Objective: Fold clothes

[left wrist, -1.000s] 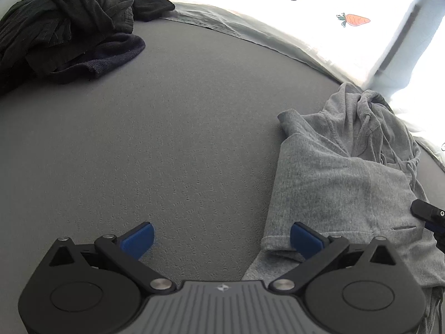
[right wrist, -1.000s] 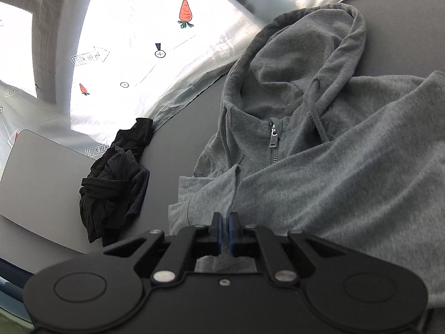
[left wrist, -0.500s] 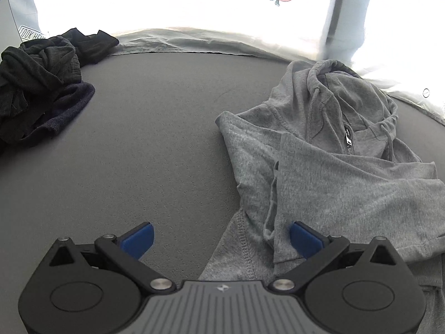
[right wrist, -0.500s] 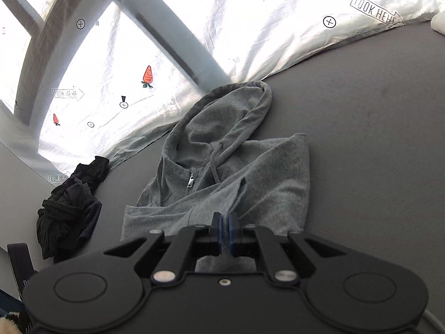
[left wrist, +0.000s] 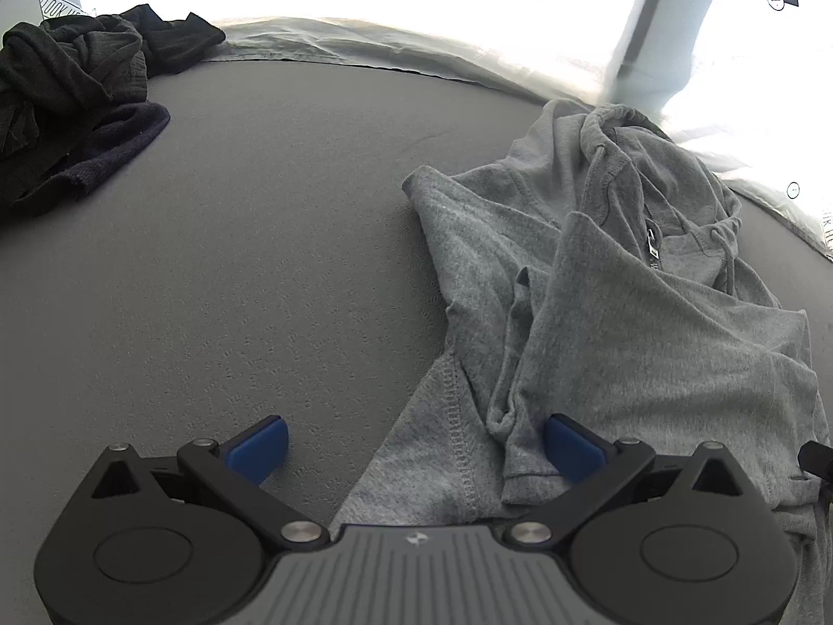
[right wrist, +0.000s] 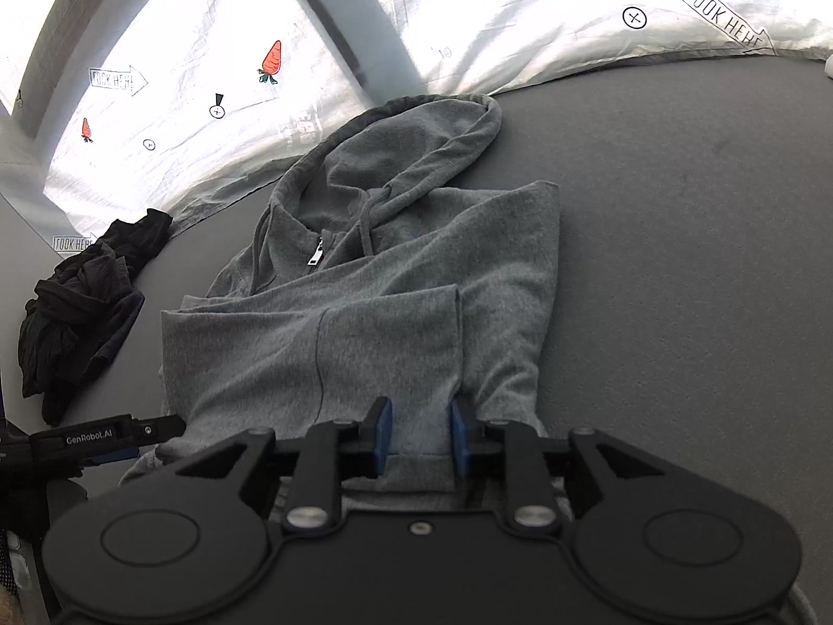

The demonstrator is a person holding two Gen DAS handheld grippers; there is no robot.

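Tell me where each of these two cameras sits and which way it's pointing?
Left wrist: sits on the left gripper, looking forward between its open blue fingers across the grey surface at the grey hoodie.
Right wrist: sits on the right gripper, fingers apart over the hoodie's folded sleeve; the left gripper pokes in at left.
Shared: the hoodie, the dark clothes pile and the printed white sheet.

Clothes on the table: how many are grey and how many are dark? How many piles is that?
Grey: 1, the grey hoodie, lying partly folded.
Dark: 1 heap, the dark clothes; how many garments are bunched in it cannot be told.
Total: 2 piles of clothing on the grey table.
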